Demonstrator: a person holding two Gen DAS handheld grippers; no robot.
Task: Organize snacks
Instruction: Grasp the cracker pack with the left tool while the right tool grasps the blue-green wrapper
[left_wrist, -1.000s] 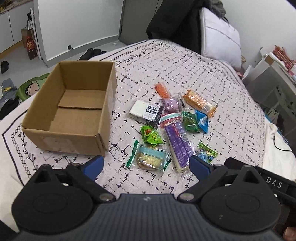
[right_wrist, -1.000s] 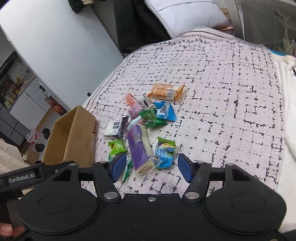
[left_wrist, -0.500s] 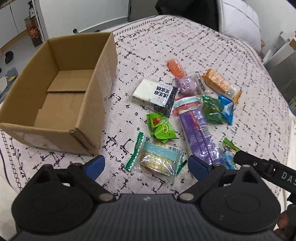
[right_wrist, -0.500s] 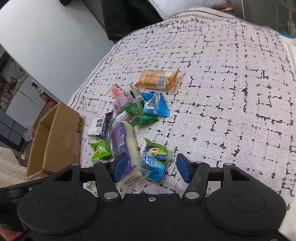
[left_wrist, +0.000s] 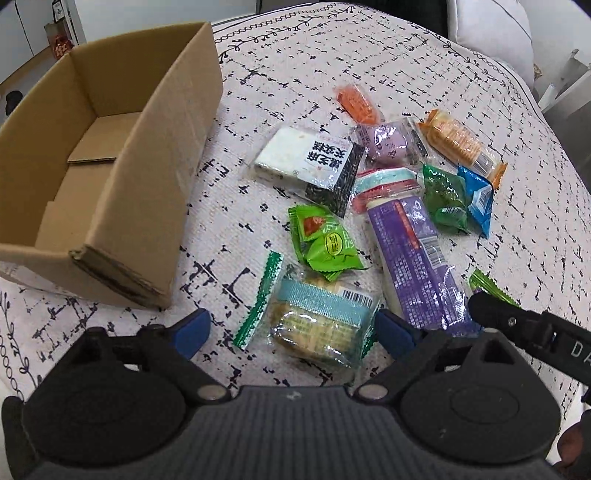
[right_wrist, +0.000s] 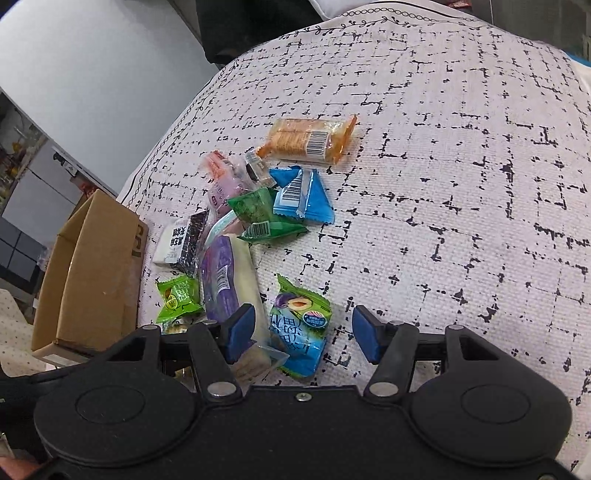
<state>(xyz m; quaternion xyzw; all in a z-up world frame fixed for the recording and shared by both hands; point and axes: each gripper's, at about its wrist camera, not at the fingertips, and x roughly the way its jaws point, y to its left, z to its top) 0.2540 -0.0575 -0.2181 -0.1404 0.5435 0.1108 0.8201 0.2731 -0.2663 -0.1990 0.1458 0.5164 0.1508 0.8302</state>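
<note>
While the cardboard box (left_wrist: 107, 177) sits open near the bed's (right_wrist: 443, 184) left edge, the long purple packet (left_wrist: 413, 254) points toward the pillow end. The clear cracker pack (left_wrist: 321, 321) lies between the left gripper's (left_wrist: 291, 332) wide, just-closing jaws, untouched. The right gripper's (right_wrist: 303, 332) half-open jaws straddle a blue plum snack (right_wrist: 301, 332).

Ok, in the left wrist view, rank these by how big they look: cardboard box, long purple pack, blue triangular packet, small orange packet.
1. cardboard box
2. long purple pack
3. blue triangular packet and small orange packet: look alike; the orange one lies farther from the camera, so I won't rank them.
</note>
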